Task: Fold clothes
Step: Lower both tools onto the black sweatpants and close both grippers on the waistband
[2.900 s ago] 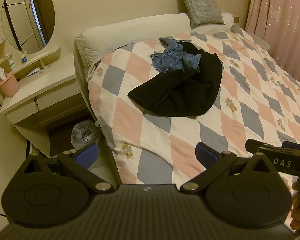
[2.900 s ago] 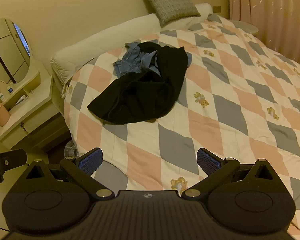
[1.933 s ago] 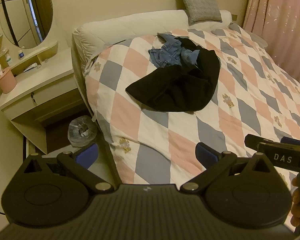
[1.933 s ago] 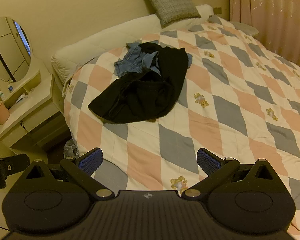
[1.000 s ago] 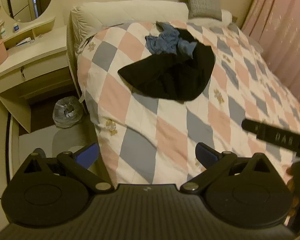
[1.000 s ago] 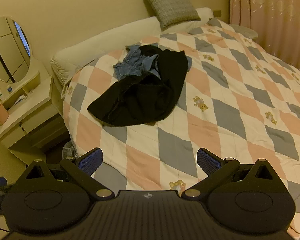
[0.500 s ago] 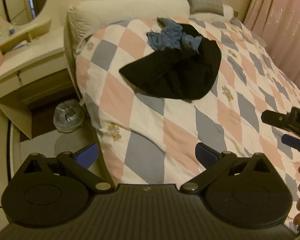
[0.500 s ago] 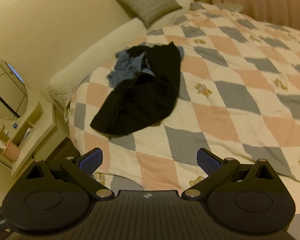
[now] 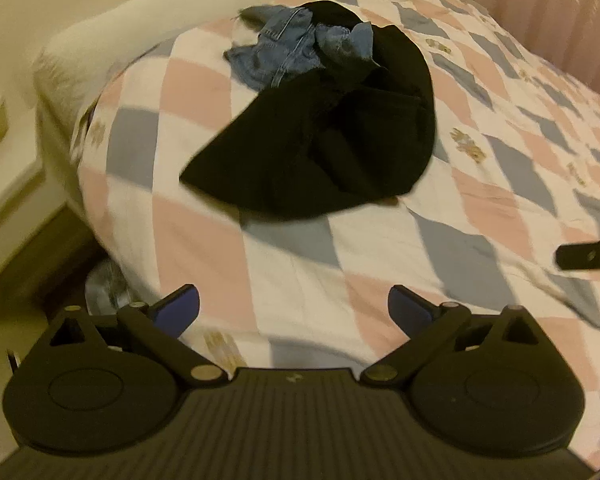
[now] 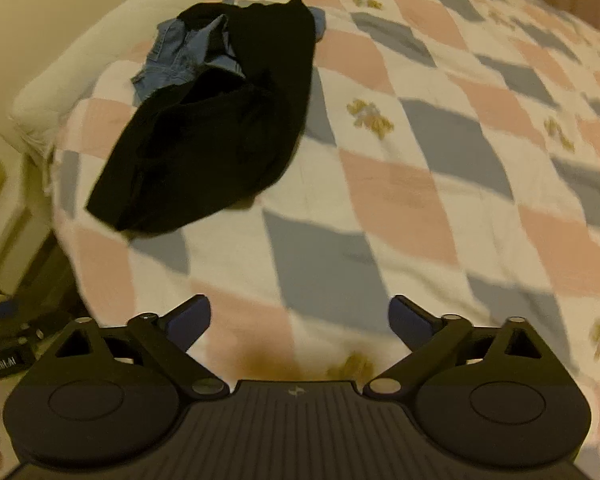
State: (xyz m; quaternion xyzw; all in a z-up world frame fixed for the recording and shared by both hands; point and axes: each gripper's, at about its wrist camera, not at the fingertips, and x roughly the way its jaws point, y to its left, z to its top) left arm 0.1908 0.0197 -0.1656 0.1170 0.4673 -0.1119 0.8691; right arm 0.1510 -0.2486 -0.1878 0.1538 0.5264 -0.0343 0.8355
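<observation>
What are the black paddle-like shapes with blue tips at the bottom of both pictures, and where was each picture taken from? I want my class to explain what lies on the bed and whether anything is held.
There is no robot here. A person holds a pair of hand-held tongs in each hand, and a wide-angle camera on each looks forward along its two fingers. One picture is from the left tongs, the other from the right tongs. The blue tips are the finger pads. Both pairs stand wide open above the bed and hold nothing.

On the checked quilt lies a crumpled black garment, partly lying over a blue denim garment beyond it. Neither is folded yet. The dark bar at the right edge of the left view appears to be part of the other tool.
</observation>
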